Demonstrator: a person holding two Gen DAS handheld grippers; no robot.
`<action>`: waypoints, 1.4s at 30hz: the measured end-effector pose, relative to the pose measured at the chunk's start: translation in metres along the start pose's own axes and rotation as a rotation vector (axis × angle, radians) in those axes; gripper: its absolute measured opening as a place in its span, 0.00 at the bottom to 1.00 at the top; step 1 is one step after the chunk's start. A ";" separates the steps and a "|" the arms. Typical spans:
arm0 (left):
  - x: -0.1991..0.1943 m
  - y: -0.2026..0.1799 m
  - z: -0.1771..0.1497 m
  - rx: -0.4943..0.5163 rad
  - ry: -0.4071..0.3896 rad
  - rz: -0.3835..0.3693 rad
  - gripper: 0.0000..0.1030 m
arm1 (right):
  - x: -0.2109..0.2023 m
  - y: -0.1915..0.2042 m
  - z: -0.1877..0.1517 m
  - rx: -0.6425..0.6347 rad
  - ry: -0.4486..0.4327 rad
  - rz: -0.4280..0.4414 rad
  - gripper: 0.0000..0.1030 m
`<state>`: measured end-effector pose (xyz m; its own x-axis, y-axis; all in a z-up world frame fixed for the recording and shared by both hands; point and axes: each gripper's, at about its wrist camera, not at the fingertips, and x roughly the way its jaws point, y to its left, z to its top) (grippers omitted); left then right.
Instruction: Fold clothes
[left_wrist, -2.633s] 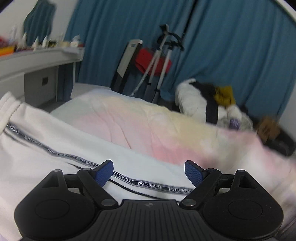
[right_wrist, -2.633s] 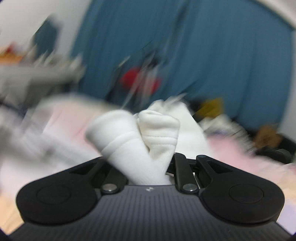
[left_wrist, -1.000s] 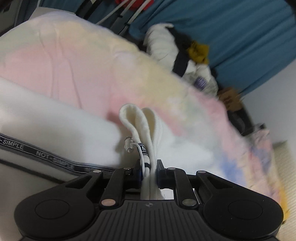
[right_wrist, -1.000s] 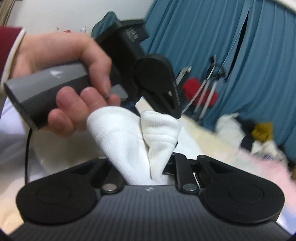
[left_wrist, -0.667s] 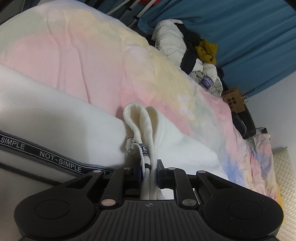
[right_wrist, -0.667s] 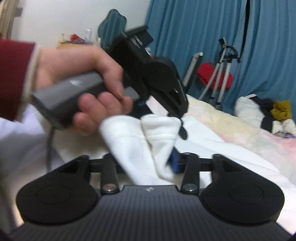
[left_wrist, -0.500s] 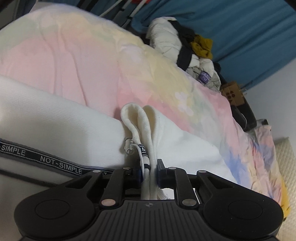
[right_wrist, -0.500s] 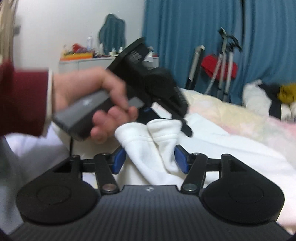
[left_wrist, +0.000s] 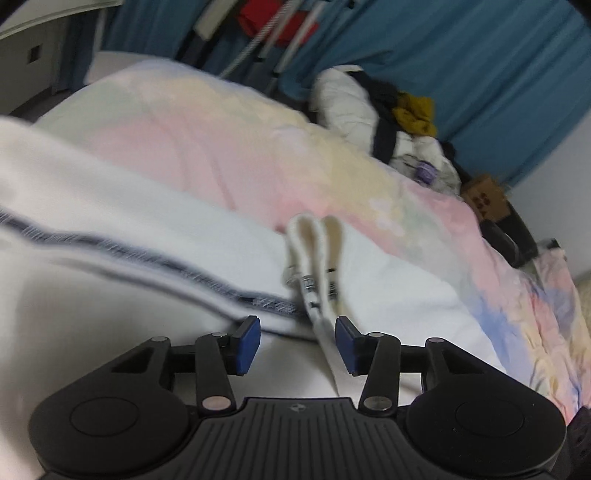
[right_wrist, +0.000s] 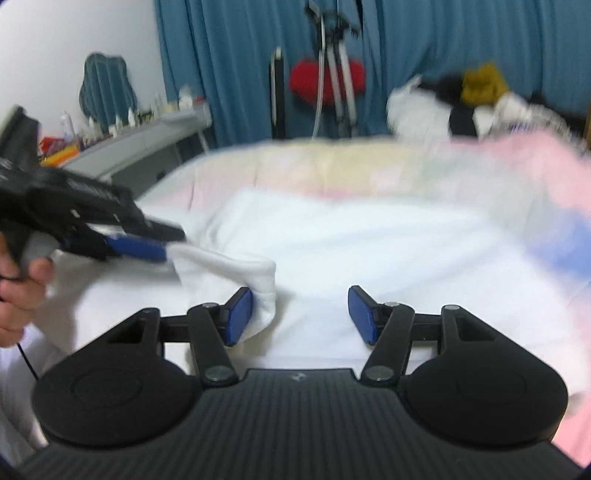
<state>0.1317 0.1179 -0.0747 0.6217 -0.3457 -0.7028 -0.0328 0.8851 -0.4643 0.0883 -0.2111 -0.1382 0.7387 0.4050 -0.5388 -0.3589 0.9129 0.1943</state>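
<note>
Nearest, left black two-finger gripper (left_wrist: 297, 341): blue pads spread apart, nothing clamped; cream folded hem with drawstring (left_wrist: 314, 254) standing loose in the gap, closer to the right pad, contact unclear through blur.

Right black two-finger gripper (right_wrist: 301, 317): blue pads wide apart, nothing held; rounded fold of white cloth (right_wrist: 236, 273) touching the inner face of its left pad.

White knit garment with a dark lettered band (left_wrist: 122, 236): spread flat across the bed, band running diagonally from the left edge toward the left gripper; lettering blurred, unreadable.

Person's left hand (right_wrist: 18, 291): at the left edge of the right-wrist view, wrapped around the handle of the other gripper, whose blue pad lies on the white cloth.

Pastel pink, yellow and blue quilt (left_wrist: 229, 147): beneath and beyond the garment, covering the bed.

Heap of white, black and mustard clothes (left_wrist: 391, 110): at the far edge of the bed.

Red item on a metal stand (right_wrist: 327, 79), grey shelf with small bottles (right_wrist: 140, 136), teal curtain (right_wrist: 424, 33): behind the bed.
</note>
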 end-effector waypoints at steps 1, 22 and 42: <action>-0.008 0.003 -0.001 -0.015 -0.007 0.008 0.46 | 0.000 0.004 -0.002 -0.009 0.001 0.002 0.59; -0.203 0.168 -0.058 -0.564 -0.251 0.062 0.79 | -0.077 0.055 0.007 -0.156 -0.187 0.297 0.59; -0.164 0.211 -0.044 -0.729 -0.310 0.105 0.25 | -0.008 0.018 -0.015 -0.071 0.067 0.091 0.60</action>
<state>-0.0117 0.3474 -0.0813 0.7728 -0.0742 -0.6303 -0.5401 0.4446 -0.7146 0.0673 -0.1989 -0.1432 0.6626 0.4794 -0.5755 -0.4636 0.8660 0.1876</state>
